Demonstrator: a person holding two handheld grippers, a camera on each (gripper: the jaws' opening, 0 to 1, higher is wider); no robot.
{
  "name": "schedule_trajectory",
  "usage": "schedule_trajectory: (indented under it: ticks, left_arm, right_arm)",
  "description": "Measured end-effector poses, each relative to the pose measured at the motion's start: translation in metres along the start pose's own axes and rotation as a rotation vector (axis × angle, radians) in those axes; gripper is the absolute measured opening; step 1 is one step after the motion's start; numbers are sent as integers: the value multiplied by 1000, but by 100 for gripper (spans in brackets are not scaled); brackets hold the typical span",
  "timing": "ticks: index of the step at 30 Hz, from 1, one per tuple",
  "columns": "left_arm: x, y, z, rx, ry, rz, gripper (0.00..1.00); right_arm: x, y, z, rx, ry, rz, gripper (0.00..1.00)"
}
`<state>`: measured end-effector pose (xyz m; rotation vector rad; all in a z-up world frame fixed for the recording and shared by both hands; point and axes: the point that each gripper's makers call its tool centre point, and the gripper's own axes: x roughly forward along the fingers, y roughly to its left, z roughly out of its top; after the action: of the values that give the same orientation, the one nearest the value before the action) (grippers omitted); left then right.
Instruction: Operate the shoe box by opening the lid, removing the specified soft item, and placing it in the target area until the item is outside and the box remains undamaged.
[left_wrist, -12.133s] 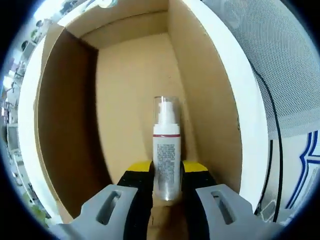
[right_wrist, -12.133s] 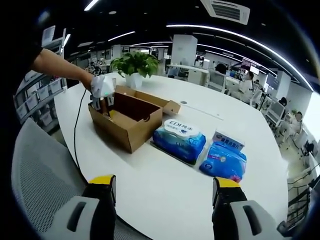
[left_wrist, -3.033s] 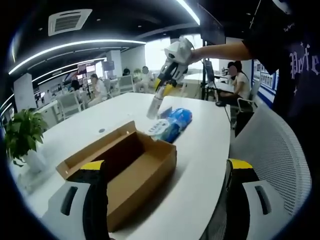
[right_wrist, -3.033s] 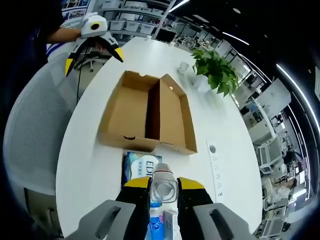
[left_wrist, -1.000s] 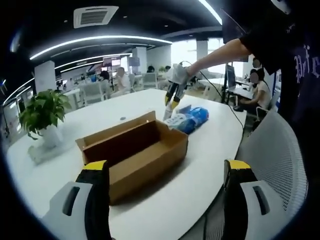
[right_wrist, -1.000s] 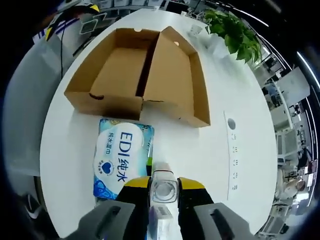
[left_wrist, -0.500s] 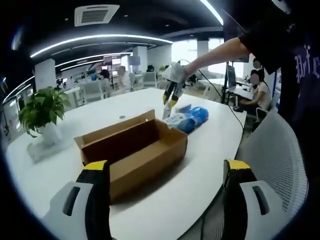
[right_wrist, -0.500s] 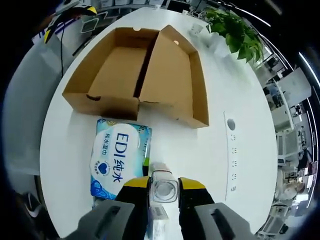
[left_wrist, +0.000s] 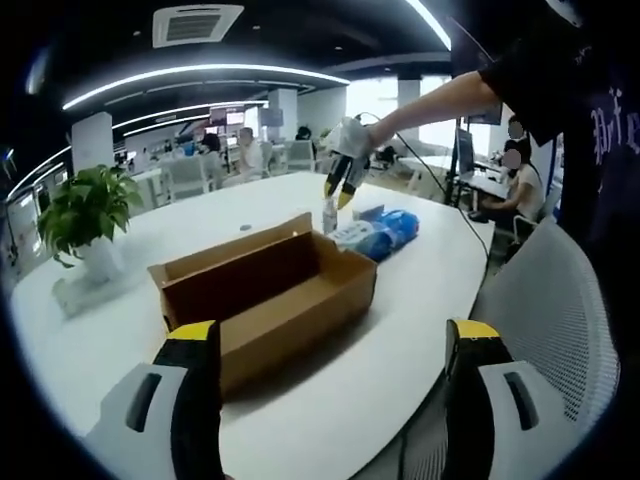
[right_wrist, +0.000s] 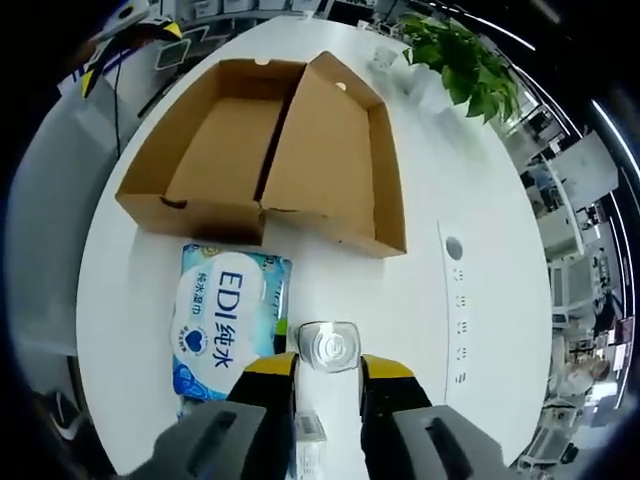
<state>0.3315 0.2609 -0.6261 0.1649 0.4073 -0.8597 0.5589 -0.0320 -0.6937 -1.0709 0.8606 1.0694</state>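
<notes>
R gripper (right_wrist: 328, 385): being seen from above in the right gripper view, jaws set narrow w/ a clear-capped bottle (right_wrist: 329, 347) standing just ahead of the tips; whether the jaws are gripping it or have let go cannot be told. In the left gripper view the same gripper (left_wrist: 339, 192) is being held over the far side of the white table (left_wrist: 400, 330), w/ the bottle (left_wrist: 329, 215) directly below its tips. L gripper (left_wrist: 330, 345): jaws being held wide apart, nothing between them, nothing touched. Shoe box (right_wrist: 215, 160): cardboard, lying open on the table, lid (right_wrist: 330, 160) folded back flat beside the tray; tray interior being shown bare in the right gripper view. Wet-wipe pack (right_wrist: 222, 325), blue, marked "EDI": lying on the table just beside the box's near wall and close to the bottle. A second blue pack (left_wrist: 397, 226) is lying beyond it in the left gripper view. Potted plant (right_wrist: 462, 60): standing at the table's far end, well apart from the box. Mesh chair (left_wrist: 555, 330): at the table edge, R side of the left gripper view.
</notes>
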Motion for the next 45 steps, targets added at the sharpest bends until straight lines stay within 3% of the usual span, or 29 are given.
schedule_trajectory:
  ticks: [12,21,34,45]
  left_arm:
    - [-1,2,-3,-5,5,9,92]
    - [0,1,-6,-6,9,11,92]
    - [-2,7,-12,-19,19,38,91]
    - [-8,36,-22,-50,47,115,84]
  right_arm:
    - [-2,-3,2,40,-13,-9,18]
    - [-2,-3,0,212,-12,1,17]
    - [-3,1,-1,191,-3,-9,17]
    - [-8,-3,-3,181,0,-36,25]
